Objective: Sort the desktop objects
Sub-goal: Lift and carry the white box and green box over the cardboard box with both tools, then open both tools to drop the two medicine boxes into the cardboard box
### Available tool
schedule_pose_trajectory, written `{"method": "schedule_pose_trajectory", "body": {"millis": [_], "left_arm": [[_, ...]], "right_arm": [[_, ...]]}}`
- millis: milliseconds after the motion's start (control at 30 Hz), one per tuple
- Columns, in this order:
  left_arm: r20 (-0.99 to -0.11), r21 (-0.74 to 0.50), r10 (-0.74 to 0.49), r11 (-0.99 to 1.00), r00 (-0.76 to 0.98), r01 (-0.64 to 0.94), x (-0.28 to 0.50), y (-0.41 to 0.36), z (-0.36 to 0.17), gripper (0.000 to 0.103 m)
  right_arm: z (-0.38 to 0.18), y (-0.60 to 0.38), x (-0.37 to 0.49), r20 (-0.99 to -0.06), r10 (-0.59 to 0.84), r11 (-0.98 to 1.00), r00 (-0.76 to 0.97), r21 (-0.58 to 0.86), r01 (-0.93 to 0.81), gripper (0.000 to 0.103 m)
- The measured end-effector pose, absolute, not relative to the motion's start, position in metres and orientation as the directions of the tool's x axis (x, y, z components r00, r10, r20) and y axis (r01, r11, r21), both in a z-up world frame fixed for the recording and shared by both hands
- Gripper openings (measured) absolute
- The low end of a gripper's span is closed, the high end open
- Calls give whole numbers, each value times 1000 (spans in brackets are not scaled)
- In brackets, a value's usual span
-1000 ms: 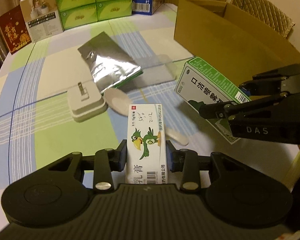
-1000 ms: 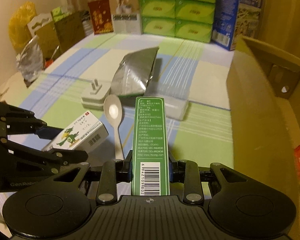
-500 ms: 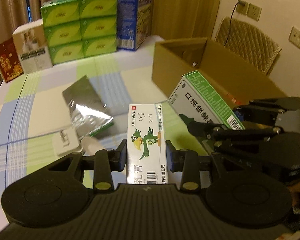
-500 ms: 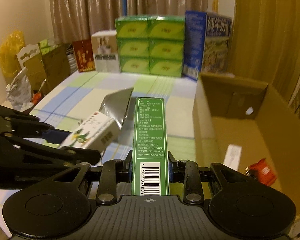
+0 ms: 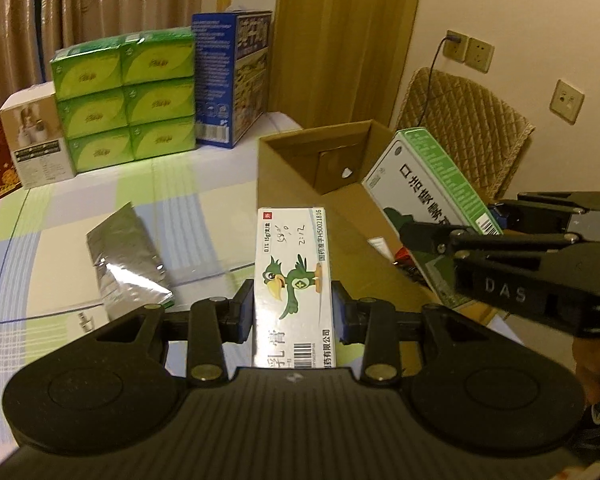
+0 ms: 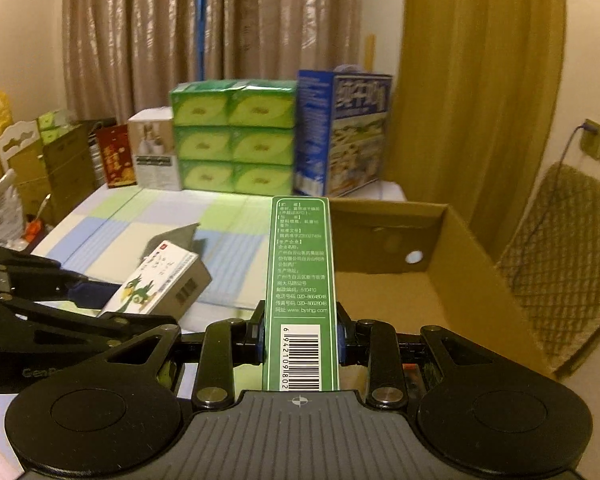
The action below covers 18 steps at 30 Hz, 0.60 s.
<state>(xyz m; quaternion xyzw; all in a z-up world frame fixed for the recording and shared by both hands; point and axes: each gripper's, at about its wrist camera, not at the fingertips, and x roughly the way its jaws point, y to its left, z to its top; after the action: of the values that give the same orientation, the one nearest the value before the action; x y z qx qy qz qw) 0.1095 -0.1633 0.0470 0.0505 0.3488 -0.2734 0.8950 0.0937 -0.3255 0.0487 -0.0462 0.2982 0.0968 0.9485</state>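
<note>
Between left claw (image 5: pixel 293 308) pads: parrot carton (image 5: pixel 292 280), clamped on long sides, held above surface (image 5: pixel 80 200). Right claw (image 6: pixel 302 338) grips green carton (image 6: pixel 300 280) over cardboard box (image 6: pixel 460 248). Both prob. light, thin card, crushable; grip flat sides w/ low force.

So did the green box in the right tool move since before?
Yes. The tall green cardboard box, clamped in the right tool, went up and toward the open brown cardboard carton; earlier it hung low over the table.
</note>
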Motion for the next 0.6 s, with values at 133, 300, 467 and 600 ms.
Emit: {"method": "schedule_pose_trajectory", "body": {"millis": [133, 300, 467, 600], "left_arm": [[-647, -106, -470, 835, 600, 540, 109, -177, 49, 33], [-633, -128, -498, 823, 593, 554, 109, -193, 52, 33], [-618, -153, -533, 802, 578, 577, 107, -217, 55, 33], [-607, -168, -557, 788, 567, 593, 106, -237, 56, 33]], "right_arm": [[54, -342, 90, -570, 131, 982, 811, -39, -186, 28], [58, -360, 85, -567, 106, 986, 817, -47, -161, 28], [61, -386, 83, -566, 63, 991, 822, -60, -117, 28], [63, -409, 81, -570, 24, 995, 821, -70, -78, 28]]}}
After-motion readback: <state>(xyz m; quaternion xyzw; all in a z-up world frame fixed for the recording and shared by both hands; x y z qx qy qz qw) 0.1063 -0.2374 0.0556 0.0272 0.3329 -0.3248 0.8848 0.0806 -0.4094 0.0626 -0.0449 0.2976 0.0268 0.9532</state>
